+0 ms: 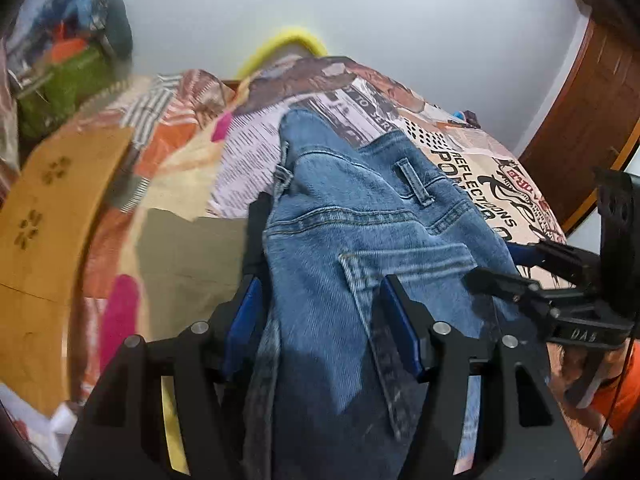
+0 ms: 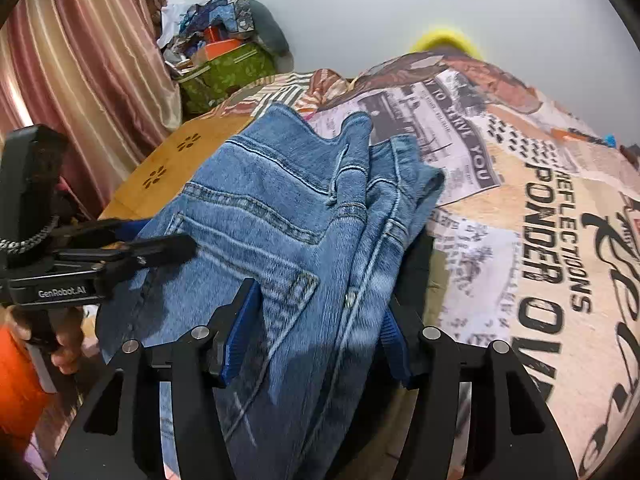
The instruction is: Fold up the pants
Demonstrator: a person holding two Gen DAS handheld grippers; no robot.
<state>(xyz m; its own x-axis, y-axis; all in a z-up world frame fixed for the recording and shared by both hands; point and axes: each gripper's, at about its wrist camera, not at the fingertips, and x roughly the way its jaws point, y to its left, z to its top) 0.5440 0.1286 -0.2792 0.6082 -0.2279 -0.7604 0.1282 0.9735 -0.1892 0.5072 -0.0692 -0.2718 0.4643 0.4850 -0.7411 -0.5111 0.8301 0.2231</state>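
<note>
Blue denim pants [image 1: 360, 232] lie bunched on a printed bedsheet [image 1: 472, 160], waistband and back pocket facing up. My left gripper [image 1: 320, 300] has its jaws wide apart with the denim lying between the blue pads. It also shows in the right wrist view [image 2: 160, 240], its fingers on the pants' left edge. My right gripper [image 2: 316, 312] stands with jaws spread around a fold of the pants [image 2: 288, 208]. In the left wrist view the right gripper [image 1: 496, 268] touches the pants' right edge. Whether either one pinches cloth is unclear.
A wooden headboard [image 1: 52, 208] runs along the left of the bed. A green bag with piled clothes [image 2: 228, 64] sits at the far corner beside a striped curtain [image 2: 80, 72]. A wooden door [image 1: 580, 112] is at the right. A yellow pillow edge [image 1: 288, 40] shows behind.
</note>
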